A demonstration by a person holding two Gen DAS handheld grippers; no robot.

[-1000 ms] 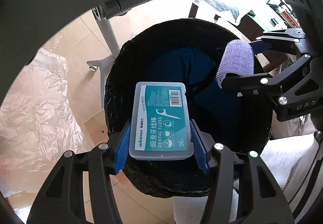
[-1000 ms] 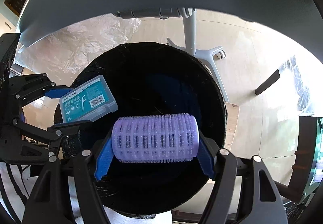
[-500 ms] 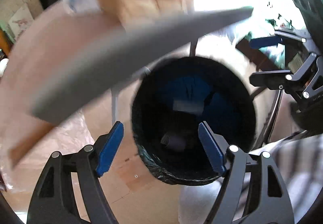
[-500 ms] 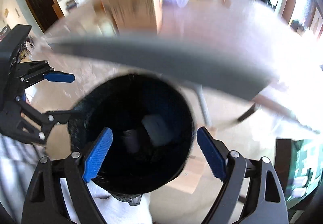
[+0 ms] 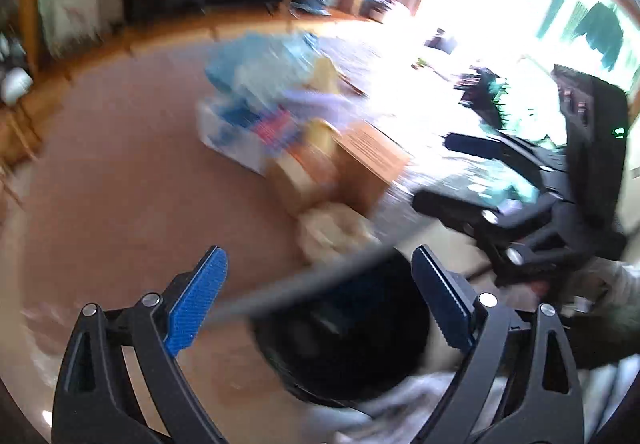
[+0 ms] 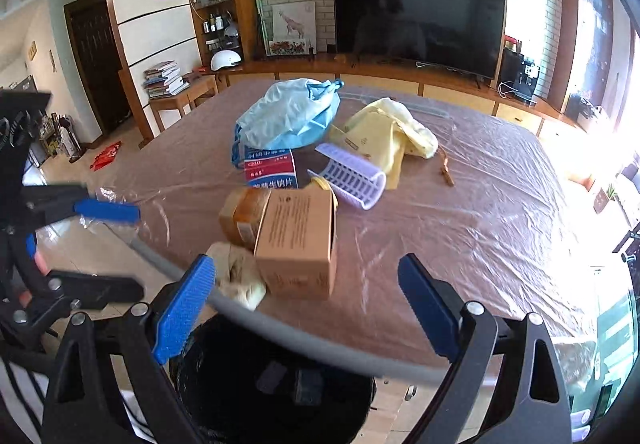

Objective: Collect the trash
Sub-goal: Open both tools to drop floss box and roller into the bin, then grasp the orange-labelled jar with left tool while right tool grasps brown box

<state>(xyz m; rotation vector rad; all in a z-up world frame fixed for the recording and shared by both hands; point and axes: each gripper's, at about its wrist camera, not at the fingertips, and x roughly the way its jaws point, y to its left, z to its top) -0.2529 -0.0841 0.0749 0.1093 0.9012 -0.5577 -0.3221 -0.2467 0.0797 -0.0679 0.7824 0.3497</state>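
Item: left claw (image 5: 316,304). Jaws opening, already wide, nothing between the blue pads. It showed again at the left edge of the right wrist view, equally empty.

Item: right claw (image 6: 304,308). Jaws opening, wide, nothing held.

Item: black bin (image 6: 276,384). Stood on the floor just below the near edge of the counter (image 6: 480,212), directly under both claws. A few dark, indistinct shapes lay at its bottom; what they were could not be told.

Item: trash remaining on the counter, which was covered in clear plastic film. A brown cardboard box (image 6: 298,244) stood nearest the edge, with a crumpled beige wad (image 6: 240,276) touching its left side at the counter's rim. A jar with a yellowish lid (image 6: 244,218) sat just behind the box. Further back lay a purple hair roller (image 6: 352,174), a flat blue-and-red printed packet (image 6: 270,172), a yellow cloth (image 6: 392,132) and a light blue plastic bag (image 6: 288,116). The left wrist view was too blurred to add detail.

Step in hand, as judged: both claws empty above the bin, facing the counter, so a fresh pick was due.

Next move, as judged: reach forward to the nearest pieces. The wad and the box were touching, so each claw would need to close on its own piece without nudging the other off the rim.
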